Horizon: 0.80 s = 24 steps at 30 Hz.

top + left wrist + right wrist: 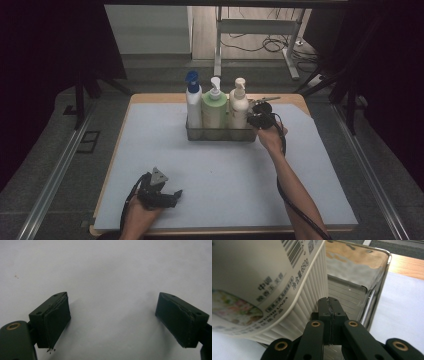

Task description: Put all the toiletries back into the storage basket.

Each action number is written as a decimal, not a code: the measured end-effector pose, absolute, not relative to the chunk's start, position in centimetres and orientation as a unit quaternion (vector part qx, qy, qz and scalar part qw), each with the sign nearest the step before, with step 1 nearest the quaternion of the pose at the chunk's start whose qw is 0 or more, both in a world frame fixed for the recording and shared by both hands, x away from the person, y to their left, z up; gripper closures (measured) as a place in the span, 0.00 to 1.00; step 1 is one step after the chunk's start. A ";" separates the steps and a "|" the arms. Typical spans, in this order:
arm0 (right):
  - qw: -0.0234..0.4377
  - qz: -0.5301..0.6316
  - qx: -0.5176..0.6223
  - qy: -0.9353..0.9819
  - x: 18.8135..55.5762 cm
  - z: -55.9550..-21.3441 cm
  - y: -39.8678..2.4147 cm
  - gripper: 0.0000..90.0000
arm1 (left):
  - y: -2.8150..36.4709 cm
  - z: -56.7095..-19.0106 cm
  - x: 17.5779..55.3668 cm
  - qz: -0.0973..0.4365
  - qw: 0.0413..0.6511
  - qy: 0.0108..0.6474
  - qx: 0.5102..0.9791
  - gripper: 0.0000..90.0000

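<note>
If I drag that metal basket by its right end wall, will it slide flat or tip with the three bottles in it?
The metal basket would probably slide: it sits low on the smooth mat. The cream bottle, green bottle and blue-capped bottle stand well above its rim, so a jerk might rock them. The right gripper, shut on its thin shiny wall, may slip.

Cream bottle (262,282) wears a black barcode and flowery label; green bottle (214,111) at its nine o'clock; blue-capped bottle (193,102) beyond; shiny metal basket (372,290); pale-blue mat (225,175).
</note>
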State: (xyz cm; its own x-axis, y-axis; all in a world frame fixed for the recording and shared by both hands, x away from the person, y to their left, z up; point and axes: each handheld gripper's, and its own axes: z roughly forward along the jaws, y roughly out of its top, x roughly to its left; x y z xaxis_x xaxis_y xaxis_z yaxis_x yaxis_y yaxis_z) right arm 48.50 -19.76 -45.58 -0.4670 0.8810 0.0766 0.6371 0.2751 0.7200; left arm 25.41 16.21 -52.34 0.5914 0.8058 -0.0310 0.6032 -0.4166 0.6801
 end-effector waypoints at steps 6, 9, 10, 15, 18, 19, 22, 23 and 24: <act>0.168 0.357 0.484 0.781 48.4 -45.7 -19.2 0.99 | 16.2 -52.3 25.4 0.152 0.332 0.426 0.828 0.13; 0.168 0.356 0.482 0.782 48.4 -45.7 -19.0 0.99 | 16.2 -52.3 25.4 0.152 0.333 0.426 0.828 0.13; 0.168 0.356 0.481 0.783 48.4 -45.7 -19.0 0.99 | 16.2 -52.3 25.4 0.152 0.333 0.426 0.828 0.13; 0.167 0.354 0.478 0.787 48.4 -45.9 -18.7 0.99 | 16.2 -52.3 25.4 0.152 0.333 0.426 0.828 0.13; 0.166 0.353 0.476 0.788 48.3 -46.0 -18.4 0.99 | 16.2 -52.3 25.4 0.152 0.333 0.426 0.827 0.13; 0.165 0.353 0.477 0.788 48.3 -46.0 -18.3 0.99 | 16.2 -52.3 25.4 0.152 0.333 0.426 0.827 0.13; 0.168 0.351 0.478 0.788 48.2 -46.0 -18.2 0.99 | 16.2 -52.3 25.4 0.151 0.333 0.426 0.827 0.13; 0.167 0.351 0.479 0.787 48.2 -46.0 -18.2 0.99 | 16.2 -52.3 25.4 0.151 0.333 0.426 0.827 0.13; 0.165 0.352 0.480 0.786 48.2 -46.0 -18.2 0.99 | 16.2 -52.3 25.4 0.151 0.333 0.426 0.827 0.13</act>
